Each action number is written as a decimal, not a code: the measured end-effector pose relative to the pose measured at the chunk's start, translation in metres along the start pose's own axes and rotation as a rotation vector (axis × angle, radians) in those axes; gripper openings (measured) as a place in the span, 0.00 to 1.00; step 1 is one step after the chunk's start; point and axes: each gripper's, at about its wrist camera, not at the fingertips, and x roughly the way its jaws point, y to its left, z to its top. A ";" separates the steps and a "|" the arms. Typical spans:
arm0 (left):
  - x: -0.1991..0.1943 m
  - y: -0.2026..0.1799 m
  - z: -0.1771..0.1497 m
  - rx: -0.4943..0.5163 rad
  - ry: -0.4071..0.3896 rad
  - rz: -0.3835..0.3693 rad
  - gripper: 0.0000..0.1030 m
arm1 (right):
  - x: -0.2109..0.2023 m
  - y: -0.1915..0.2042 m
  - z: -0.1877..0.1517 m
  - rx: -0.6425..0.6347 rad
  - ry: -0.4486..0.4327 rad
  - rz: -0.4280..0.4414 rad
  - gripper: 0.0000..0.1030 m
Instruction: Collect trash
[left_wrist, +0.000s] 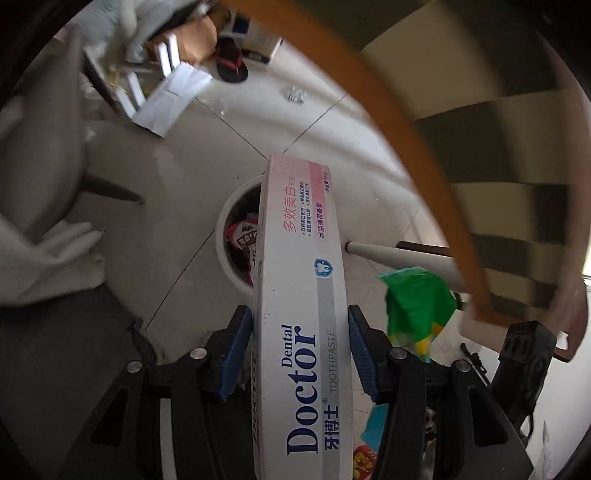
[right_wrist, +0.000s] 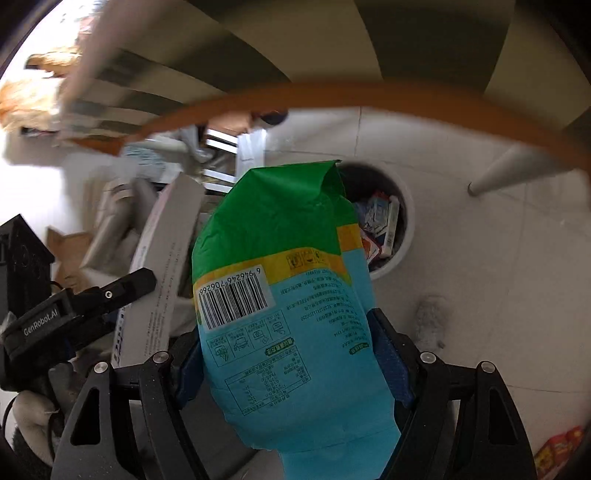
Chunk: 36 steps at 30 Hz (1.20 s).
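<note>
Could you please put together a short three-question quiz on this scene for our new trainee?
1. True or false: the left gripper is holding the toothpaste box.
2. What does the right gripper hold?
A. a slipper
B. a green and blue snack bag
C. a sheet of paper
3. In a few words: what is the state of the white trash bin on the floor?

Key
1. True; the blue pads sit against both sides of the box.
2. B.
3. It already holds several wrappers and small boxes, and both held items are above or beside its opening.
</note>
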 end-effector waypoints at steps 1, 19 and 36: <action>0.017 0.003 0.007 0.005 0.012 -0.003 0.47 | 0.022 -0.009 0.004 0.002 -0.002 -0.005 0.78; 0.093 0.026 0.035 0.091 -0.031 0.305 1.00 | 0.127 -0.054 0.077 -0.001 -0.047 -0.122 0.98; -0.196 -0.138 -0.081 0.311 -0.174 0.398 1.00 | -0.198 0.025 0.012 -0.012 -0.037 -0.140 0.99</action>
